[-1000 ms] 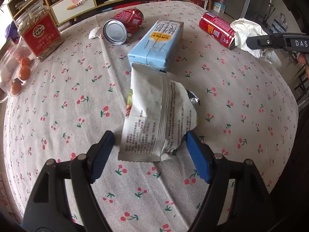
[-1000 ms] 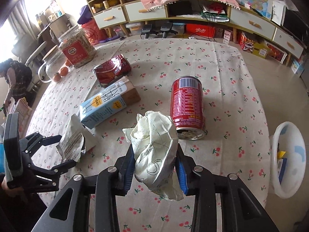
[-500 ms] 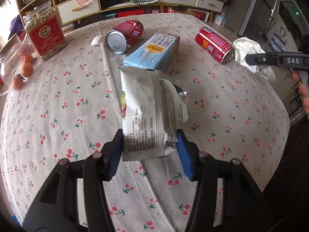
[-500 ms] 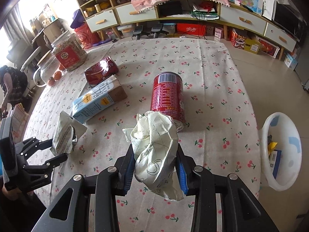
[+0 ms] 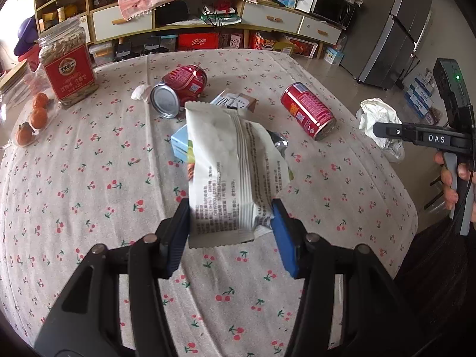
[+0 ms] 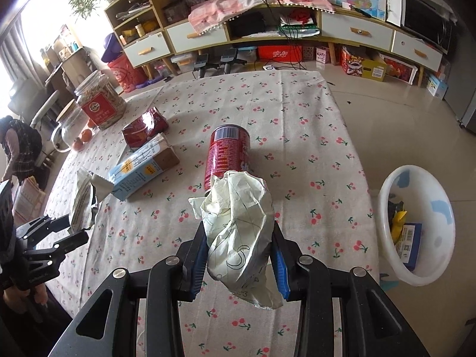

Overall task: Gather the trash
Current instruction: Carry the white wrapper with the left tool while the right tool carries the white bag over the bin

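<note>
Hand-held grippers pinch trash: left hand-held gripper [image 5: 230, 232] a snack wrapper [image 5: 235, 178], right hand-held gripper [image 6: 239, 255] crumpled paper [image 6: 241, 232]; cans [image 5: 308, 110] and carton [image 6: 142, 169] remain on the tabletop [image 5: 89, 178].

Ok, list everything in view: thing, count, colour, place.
snack wrapper: 1, white, held above the tablecloth in left gripper
crumpled paper: 1, cream, in right gripper
cans: 2, red, lying on tablecloth
carton: 1, light blue, lying mid-table
jar: 1, clear with red label, far left
basin: 1, white, on floor right of table
left gripper: fingers closed on wrapper
right gripper: fingers closed on paper
</note>
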### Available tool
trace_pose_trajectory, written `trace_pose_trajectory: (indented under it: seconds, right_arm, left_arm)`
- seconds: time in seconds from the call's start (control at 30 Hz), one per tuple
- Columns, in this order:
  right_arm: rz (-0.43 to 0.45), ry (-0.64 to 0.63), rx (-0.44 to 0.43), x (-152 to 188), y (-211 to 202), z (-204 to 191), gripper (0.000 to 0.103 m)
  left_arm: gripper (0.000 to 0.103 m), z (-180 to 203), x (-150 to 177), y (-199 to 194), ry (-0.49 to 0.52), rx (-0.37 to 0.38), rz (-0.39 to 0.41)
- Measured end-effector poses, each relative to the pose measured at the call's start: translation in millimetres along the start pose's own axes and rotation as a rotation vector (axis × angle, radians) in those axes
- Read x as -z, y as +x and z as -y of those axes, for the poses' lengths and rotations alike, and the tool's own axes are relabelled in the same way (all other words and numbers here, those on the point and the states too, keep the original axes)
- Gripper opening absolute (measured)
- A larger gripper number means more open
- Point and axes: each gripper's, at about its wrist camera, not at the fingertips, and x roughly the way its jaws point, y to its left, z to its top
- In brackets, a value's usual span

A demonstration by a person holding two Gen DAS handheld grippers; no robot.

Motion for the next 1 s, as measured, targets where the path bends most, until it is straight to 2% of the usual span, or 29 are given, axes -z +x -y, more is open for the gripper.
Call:
trace_pose_trajectory:
  seconds: [0.53, 1.0]
  right_arm:
    - [0.052, 0.182, 0.062, 20, -41, 101, 0.039]
    - [0.079, 0.337, 0.115, 41, -64, 180, 0.039]
  left_arm:
    - [0.055, 73, -36, 17, 0.091, 0.06, -0.003]
    - [0.055, 153, -73, 59, 0.165, 0.158, -0.038]
